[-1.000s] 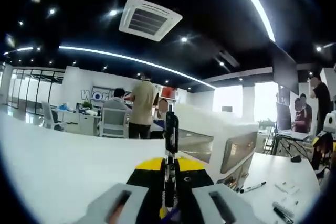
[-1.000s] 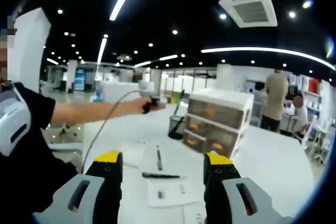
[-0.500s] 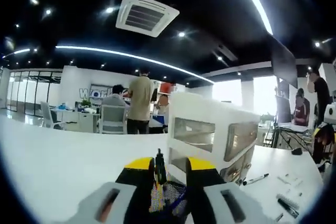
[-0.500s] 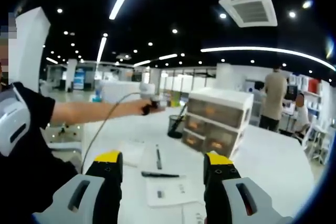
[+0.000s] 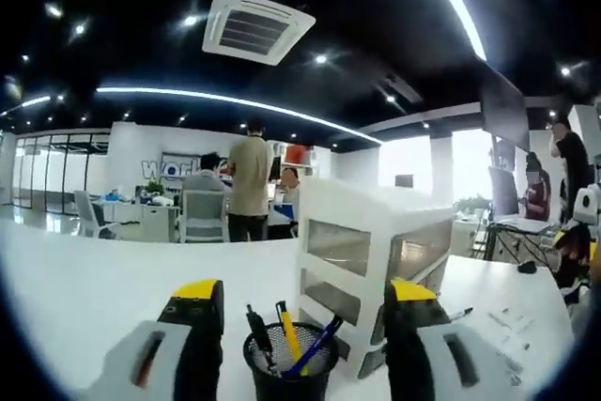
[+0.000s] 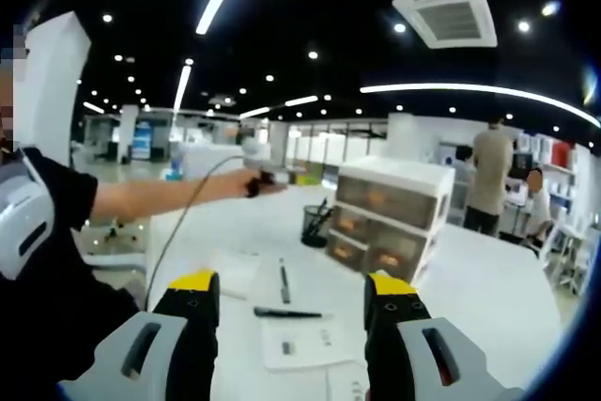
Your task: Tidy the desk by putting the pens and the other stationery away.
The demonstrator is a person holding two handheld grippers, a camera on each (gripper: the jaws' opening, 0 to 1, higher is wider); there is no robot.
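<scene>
My left gripper [image 5: 302, 294] stands open just above a black mesh pen cup [image 5: 286, 364]. The cup holds a black, a yellow and a blue pen and sits between the two yellow-tipped jaws. In the right gripper view the same cup [image 6: 316, 225] stands beside a white drawer unit [image 6: 389, 214], and the left gripper [image 6: 264, 176] hovers over it on an outstretched arm. My right gripper [image 6: 291, 282] is open and holds nothing. Beyond it two black pens lie on the desk, one crosswise [image 6: 286, 313] and one pointing away [image 6: 283, 281].
The white drawer unit [image 5: 374, 255] rises right behind the cup. A marker [image 5: 459, 314] and small paper slips [image 5: 507, 321] lie on the desk to its right. Paper sheets [image 6: 300, 345] lie ahead of my right gripper. Several people stand at desks in the background.
My left gripper was shut on a black pen, lowered it into the mesh cup and opened; the pen now stands in the cup. The right gripper has stayed still.
</scene>
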